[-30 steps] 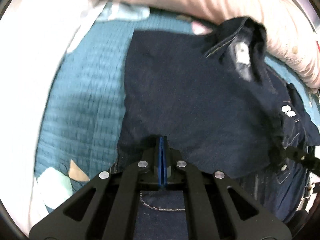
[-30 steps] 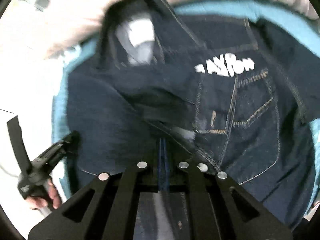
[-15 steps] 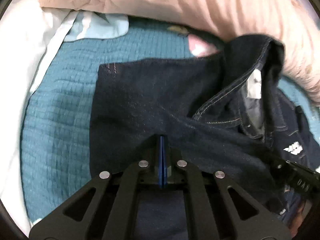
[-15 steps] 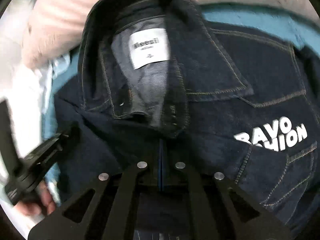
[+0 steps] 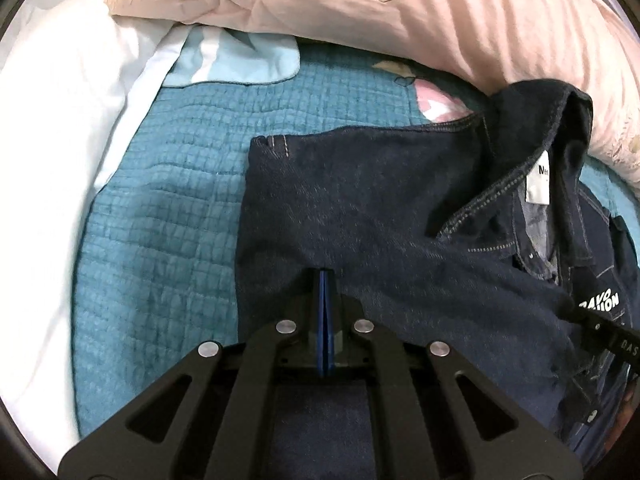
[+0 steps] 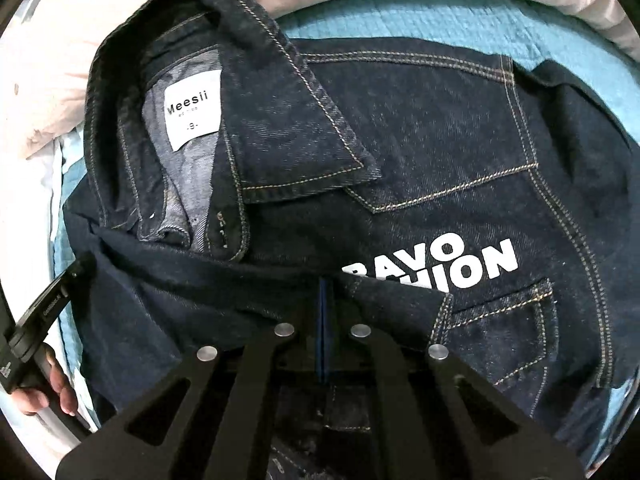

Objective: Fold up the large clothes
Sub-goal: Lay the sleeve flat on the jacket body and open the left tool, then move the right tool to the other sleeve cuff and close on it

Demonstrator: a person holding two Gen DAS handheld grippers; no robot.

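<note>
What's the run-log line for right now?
stage: sleeve fold | left gripper: shut on denim jacket | right gripper: shut on denim jacket | surface: teal quilt

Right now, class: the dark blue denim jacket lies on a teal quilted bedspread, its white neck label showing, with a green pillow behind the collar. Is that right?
Not quite. The pillow behind the collar is pink, as the left wrist view shows. The dark blue denim jacket, teal quilted bedspread and white neck label are as described.

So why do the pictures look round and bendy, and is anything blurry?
Both wrist views are fisheye: black corners, edges curved. Left view: the pillow bows, the white sheet glares, the quilt looks a bit soft. Right view: sharp, the jacket label is readable.
</note>
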